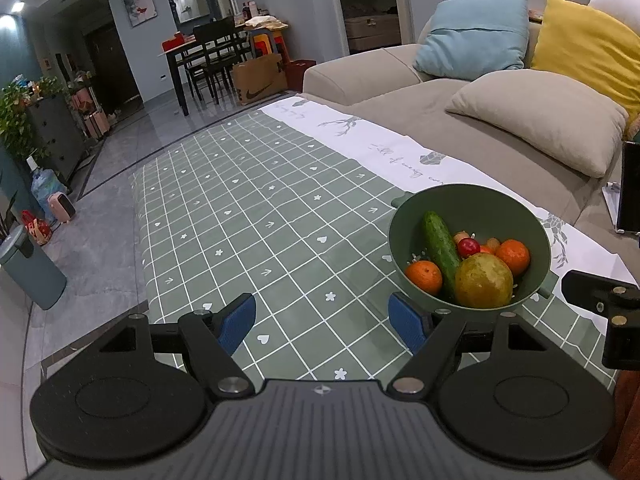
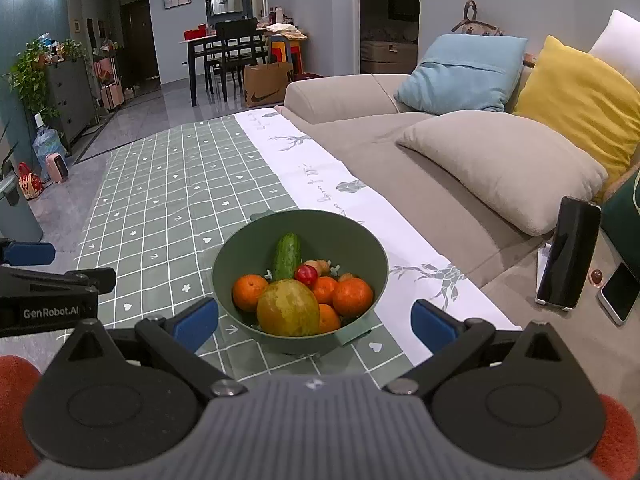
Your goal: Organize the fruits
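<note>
Round matte green bowl (image 2: 300, 248) at 12 o'clock: bumpy cucumber (image 2: 287, 255), smooth oranges (image 2: 352, 297). Gridded counter (image 1: 256, 216) bare toward 10. Left gripper (image 1: 323, 326), right gripper (image 2: 314, 322) spread wide, empty.

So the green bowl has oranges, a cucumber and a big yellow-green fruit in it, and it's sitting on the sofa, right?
Not quite. The green bowl isn't on the sofa; it sits on the table's green checked cloth, beside the sofa. The right wrist view shows this. The rest is right: oranges, a cucumber and a big yellow-green fruit are inside.
</note>
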### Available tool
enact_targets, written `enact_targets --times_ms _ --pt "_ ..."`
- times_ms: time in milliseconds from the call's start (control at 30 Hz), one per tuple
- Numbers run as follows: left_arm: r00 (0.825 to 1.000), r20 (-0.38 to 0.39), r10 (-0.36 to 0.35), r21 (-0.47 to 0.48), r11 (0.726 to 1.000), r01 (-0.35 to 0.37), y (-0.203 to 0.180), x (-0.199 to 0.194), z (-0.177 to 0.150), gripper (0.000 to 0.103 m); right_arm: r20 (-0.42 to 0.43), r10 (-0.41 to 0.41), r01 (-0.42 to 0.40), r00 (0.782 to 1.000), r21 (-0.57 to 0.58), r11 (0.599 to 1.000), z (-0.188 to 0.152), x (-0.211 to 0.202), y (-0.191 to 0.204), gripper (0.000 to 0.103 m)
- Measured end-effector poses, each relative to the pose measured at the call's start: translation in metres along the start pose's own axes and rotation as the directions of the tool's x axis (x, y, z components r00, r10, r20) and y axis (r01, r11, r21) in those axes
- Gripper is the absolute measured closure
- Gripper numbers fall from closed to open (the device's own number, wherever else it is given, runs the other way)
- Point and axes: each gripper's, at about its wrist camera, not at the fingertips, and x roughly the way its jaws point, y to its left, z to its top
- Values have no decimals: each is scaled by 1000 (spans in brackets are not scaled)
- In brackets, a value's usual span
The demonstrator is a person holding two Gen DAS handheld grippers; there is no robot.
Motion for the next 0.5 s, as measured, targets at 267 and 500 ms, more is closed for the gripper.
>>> enact_targets --times_ms 267,500 --pt "1000 2 3 -1 1000 -3 1 -1 1 14 4 1 -1 1000 -1 1000 0 -1 0 5" --pt "1000 1 3 -2 1000 -3 1 -2 1 14 8 6 -6 1000 -2 1000 2 -3 0 5"
